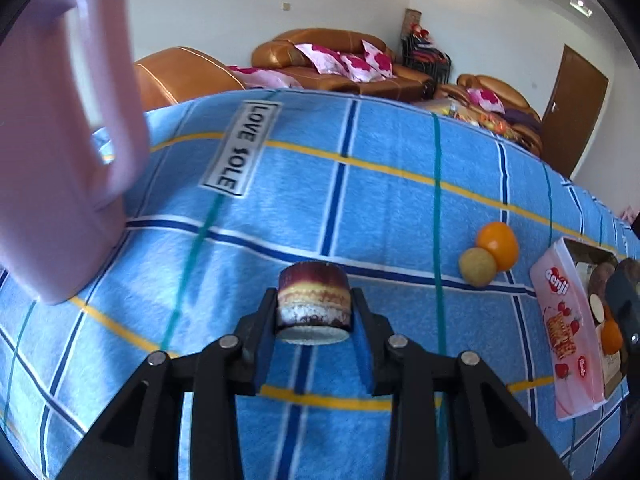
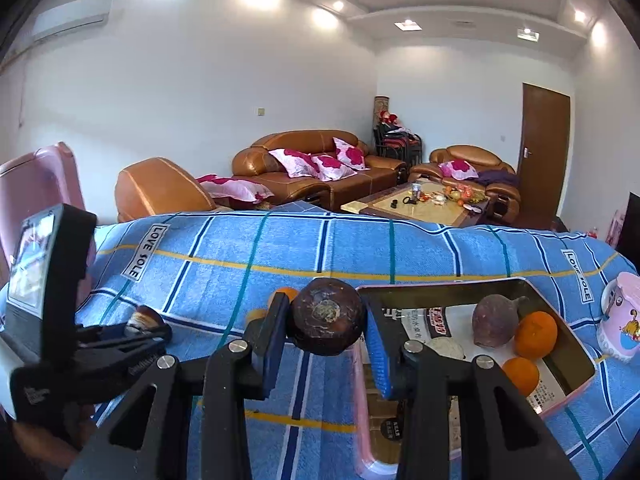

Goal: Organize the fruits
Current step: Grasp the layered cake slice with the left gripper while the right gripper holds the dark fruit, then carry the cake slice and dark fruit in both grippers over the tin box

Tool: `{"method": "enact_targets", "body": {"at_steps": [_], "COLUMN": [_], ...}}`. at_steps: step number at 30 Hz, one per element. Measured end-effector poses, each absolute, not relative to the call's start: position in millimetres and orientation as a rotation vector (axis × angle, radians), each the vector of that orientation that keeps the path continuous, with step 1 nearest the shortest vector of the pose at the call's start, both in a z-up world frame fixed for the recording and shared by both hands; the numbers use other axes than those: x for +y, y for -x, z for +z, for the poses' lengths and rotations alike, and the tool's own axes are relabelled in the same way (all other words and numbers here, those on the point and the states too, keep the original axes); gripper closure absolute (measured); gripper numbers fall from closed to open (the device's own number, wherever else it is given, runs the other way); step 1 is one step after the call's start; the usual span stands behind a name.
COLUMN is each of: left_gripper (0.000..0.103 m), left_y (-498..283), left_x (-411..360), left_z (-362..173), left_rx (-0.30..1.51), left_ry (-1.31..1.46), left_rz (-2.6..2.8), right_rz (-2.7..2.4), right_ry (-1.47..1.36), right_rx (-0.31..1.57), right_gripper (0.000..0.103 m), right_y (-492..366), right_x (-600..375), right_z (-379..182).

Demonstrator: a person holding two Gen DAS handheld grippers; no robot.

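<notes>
The left claw (image 1: 314,308) clamps a layered cake-like cylinder (image 1: 313,300) above the blue-checked counter (image 1: 400,208), while the right claw (image 2: 326,322) grips a dark round fruit (image 2: 326,322) beside the pink box (image 2: 560,396).

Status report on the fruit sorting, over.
Left gripper shut on layered cake piece. Right gripper shut on dark round fruit, beside pink box. Two fruits loose on cloth. Path clear.
</notes>
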State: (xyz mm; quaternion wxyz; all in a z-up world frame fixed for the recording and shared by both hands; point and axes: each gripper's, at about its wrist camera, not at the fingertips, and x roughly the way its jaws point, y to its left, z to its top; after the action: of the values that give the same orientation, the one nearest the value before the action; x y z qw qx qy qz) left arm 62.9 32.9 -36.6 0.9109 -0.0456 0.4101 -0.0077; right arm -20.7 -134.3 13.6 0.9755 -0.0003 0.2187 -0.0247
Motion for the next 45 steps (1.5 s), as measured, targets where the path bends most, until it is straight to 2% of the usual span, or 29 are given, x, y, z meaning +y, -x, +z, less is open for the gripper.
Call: {"method": "enact_targets", "body": {"at_steps": [16, 26, 45], "left_gripper": [0.067, 0.067, 0.067], "left_y": [-13, -3, 15], "left_x": [57, 24, 18], "left_z": [-4, 5, 8], "left_rx": [0.551, 0.481, 0.446], "left_ry": [0.201, 0.069, 0.011], "left_rz": [-0.073, -0.089, -0.016], "right_rz": [0.029, 0.070, 0.015], "right_ry": [-0.066, -0.087, 0.038], "right_rx": [0.437, 0.419, 0.395], "right_gripper": [0.064, 0.064, 0.064], "right_y": [29, 33, 59], "right_x": [-138, -137, -140], "right_z": [15, 16, 16]}}
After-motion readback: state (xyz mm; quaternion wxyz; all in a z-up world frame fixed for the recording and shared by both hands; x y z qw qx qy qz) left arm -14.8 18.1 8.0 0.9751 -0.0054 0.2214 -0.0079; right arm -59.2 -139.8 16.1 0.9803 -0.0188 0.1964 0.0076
